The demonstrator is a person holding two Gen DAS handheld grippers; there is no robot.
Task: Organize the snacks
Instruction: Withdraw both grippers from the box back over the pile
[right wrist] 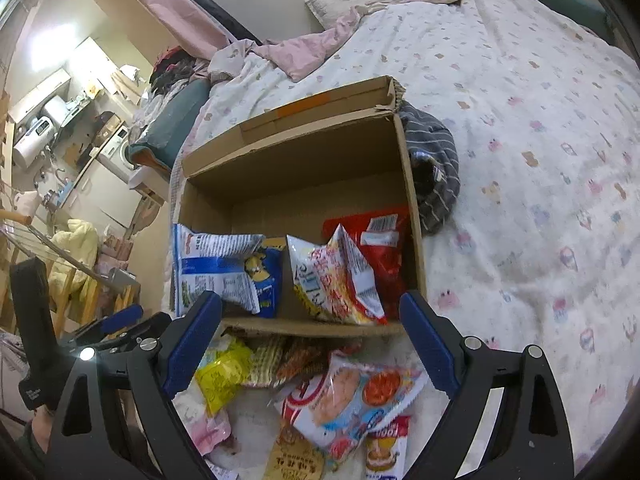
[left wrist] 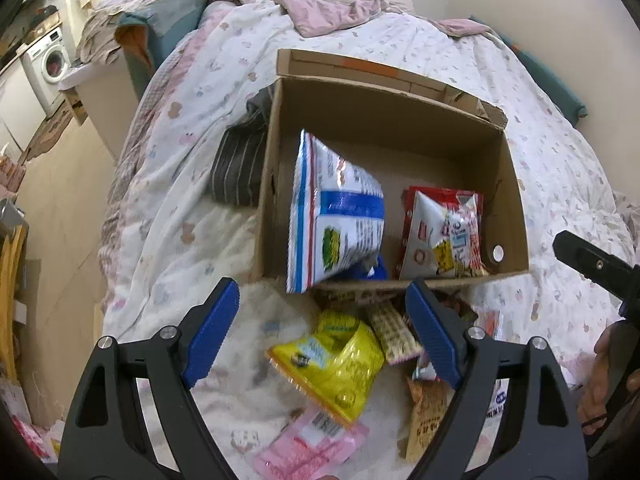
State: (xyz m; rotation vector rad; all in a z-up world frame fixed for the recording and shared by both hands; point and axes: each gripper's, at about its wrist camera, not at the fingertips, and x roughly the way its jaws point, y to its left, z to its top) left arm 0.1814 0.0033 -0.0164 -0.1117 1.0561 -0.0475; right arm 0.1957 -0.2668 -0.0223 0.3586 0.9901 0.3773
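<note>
Snack sorting partly done: cardboard box (left wrist: 390, 120) at twelve o'clock holds a white-blue bag (left wrist: 336, 216) and red packets (left wrist: 444, 232); loose snacks (left wrist: 340, 364) remain at six o'clock under wide, empty left gripper (left wrist: 320, 344) and right gripper (right wrist: 310, 346).

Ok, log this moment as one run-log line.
left gripper: open, empty | right gripper: open, empty | cardboard box: on bed, several packets inside | loose snack packets: on blanket before box
</note>
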